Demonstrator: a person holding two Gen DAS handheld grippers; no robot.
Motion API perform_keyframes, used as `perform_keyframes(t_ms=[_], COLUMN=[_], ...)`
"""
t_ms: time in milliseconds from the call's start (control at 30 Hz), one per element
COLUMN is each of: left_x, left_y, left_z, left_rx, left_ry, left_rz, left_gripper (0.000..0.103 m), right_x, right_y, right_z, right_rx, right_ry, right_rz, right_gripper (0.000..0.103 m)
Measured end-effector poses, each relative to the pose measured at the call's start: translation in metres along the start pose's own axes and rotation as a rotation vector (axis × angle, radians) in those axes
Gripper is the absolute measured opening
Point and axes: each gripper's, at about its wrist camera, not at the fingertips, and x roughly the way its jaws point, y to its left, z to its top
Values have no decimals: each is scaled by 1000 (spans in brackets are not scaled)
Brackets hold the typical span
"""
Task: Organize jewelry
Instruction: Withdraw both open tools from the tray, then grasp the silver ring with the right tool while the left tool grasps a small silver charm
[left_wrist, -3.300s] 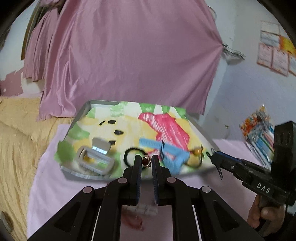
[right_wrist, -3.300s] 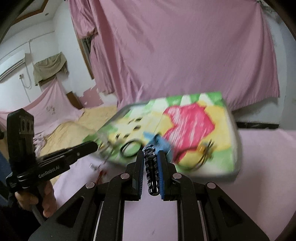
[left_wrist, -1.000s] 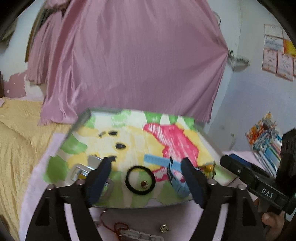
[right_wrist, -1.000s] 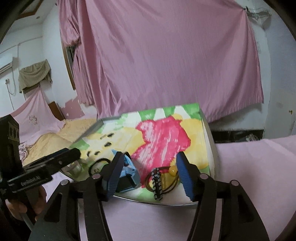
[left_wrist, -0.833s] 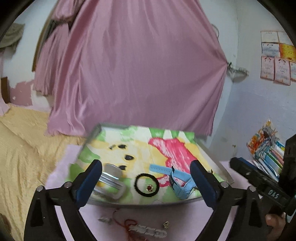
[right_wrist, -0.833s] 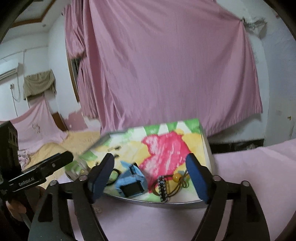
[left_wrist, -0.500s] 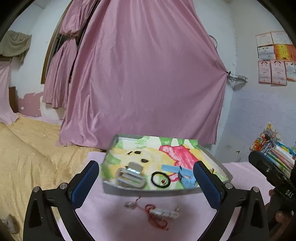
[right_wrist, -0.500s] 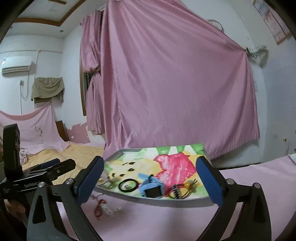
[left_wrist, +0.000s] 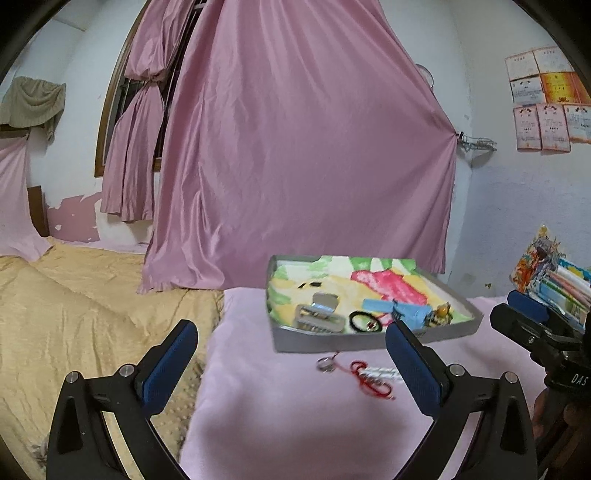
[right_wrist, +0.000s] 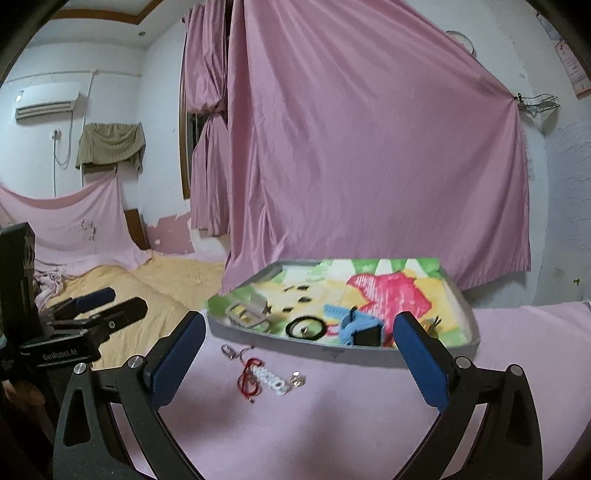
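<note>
On the pink table (right_wrist: 332, 424) sits a grey tray (right_wrist: 332, 345) holding a blue watch (right_wrist: 360, 328), black hair tie (right_wrist: 306, 328) and small metal case (right_wrist: 245, 312). Near it, off the tray, lies a red-corded bracelet (right_wrist: 260, 376). Left tool (left_wrist: 291, 354) and right tool (right_wrist: 299, 354) both gape wide, empty.

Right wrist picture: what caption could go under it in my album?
Open claw hovering above a red-cord bracelet on pink cloth, beside a tray of jewelry.

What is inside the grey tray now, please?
The grey tray holds a colourful drawing, a small metal case, a black hair ring, a blue watch and a yellow-beaded piece, partly hidden in the right view. The tray floor is covered.
</note>
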Motion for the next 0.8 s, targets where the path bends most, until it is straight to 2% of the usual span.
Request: perform_keyframes(t_ms=[233,433,600,633,667,733,800], left_x=[9,32,52,56,59,66,73], left_y=[14,17,21,22,22,21,20], left_z=[-4,-7,-9,-9,-10,-10,-10], left_rx=[36,46,5,-10,-18,-33,-48], left_ry=[64,197,296,315,328,351,371], left_rz=[-11,-48,-72,-78,-82,-81,-82], left_gripper=[102,102,102,102,102,102,102], right_x=[20,45,66,70,74,81,87], right_y=[3,-4,-17,-20,-22,-24,-25], right_z=[-6,-10,-15,-16,-17,-19,-20], right_rx=[24,49,99,112,120,124,119], right_ry=[123,242,330,345,359,386,417], right_rz=[10,10,6,12,16,24,28], right_gripper=[100,100,98,92,81,66,64])
